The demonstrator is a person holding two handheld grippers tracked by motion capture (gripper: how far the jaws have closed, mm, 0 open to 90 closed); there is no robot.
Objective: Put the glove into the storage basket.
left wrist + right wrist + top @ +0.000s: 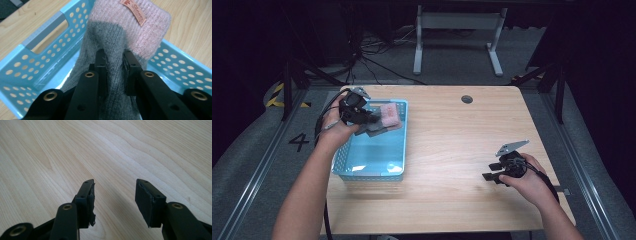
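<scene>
A knitted sock, grey with a pink cuff [117,35] and a small orange label, hangs over the far end of a light blue perforated basket [30,67]. My left gripper [113,58] is shut on the sock's grey part, pinching the fabric between its two black jaws. In the high view the left gripper [362,117] sits over the basket's [343,165] far left corner, with the sock [384,119] stretching to the right of it. My right gripper [491,176] rests low over the table near the right front, open with bare wood between its fingers [87,195].
The wooden table [452,145] has a round cable hole [467,99] near its far edge. The basket's floor near me holds nothing. Beyond the table stand a white desk frame and cables on the dark floor.
</scene>
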